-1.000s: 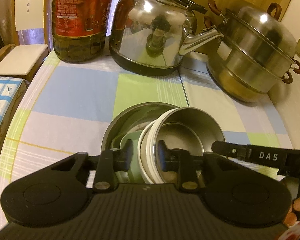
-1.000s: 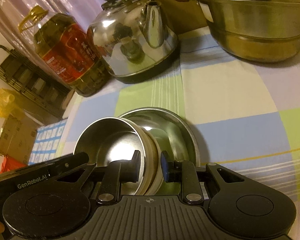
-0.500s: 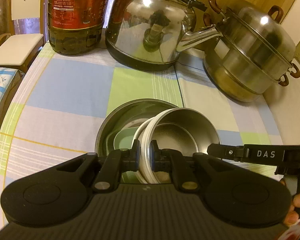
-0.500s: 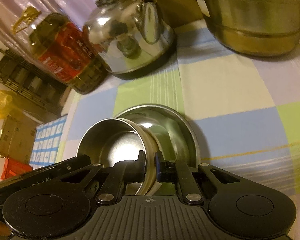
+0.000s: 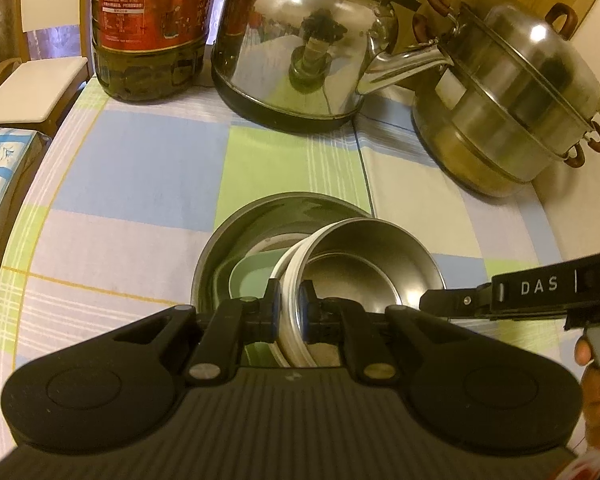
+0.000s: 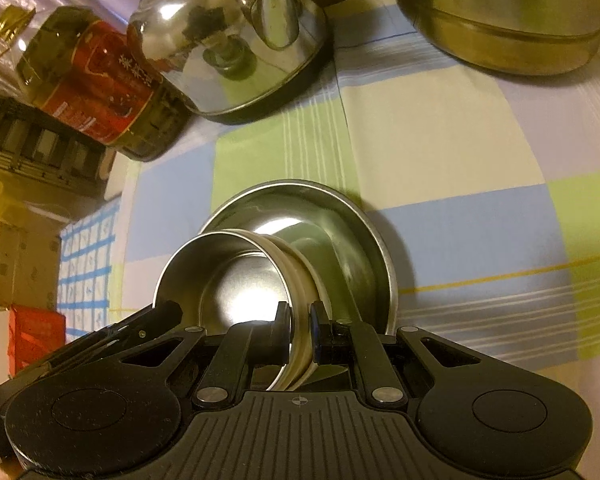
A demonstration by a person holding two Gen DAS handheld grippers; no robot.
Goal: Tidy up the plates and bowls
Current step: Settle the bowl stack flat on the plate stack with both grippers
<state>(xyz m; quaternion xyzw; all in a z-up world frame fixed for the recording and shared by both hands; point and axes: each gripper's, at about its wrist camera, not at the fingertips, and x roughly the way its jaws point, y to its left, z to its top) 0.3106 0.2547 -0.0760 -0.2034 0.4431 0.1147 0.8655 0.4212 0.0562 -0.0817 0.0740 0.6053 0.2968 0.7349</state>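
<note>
A small steel bowl with a white outer wall (image 5: 356,264) sits tilted inside a wide steel basin (image 5: 260,216) on the checked cloth. A pale green dish (image 5: 252,276) lies under it in the basin. My left gripper (image 5: 289,312) is shut on the small bowl's left rim. My right gripper (image 6: 299,332) is shut on the same bowl (image 6: 228,280) at its right rim; the basin (image 6: 340,216) shows behind it. The right gripper's side also shows in the left wrist view (image 5: 520,288).
A steel kettle (image 5: 300,40) stands at the back middle, a red-labelled oil bottle (image 5: 148,28) at the back left, a stacked steel steamer pot (image 5: 512,92) at the back right. The table's left edge (image 5: 40,168) drops toward a chair and boxes.
Both grippers have closed from open onto the small bowl's rim, left first narrowing then clamping. The bowl has tilted and risen slightly in the basin.
</note>
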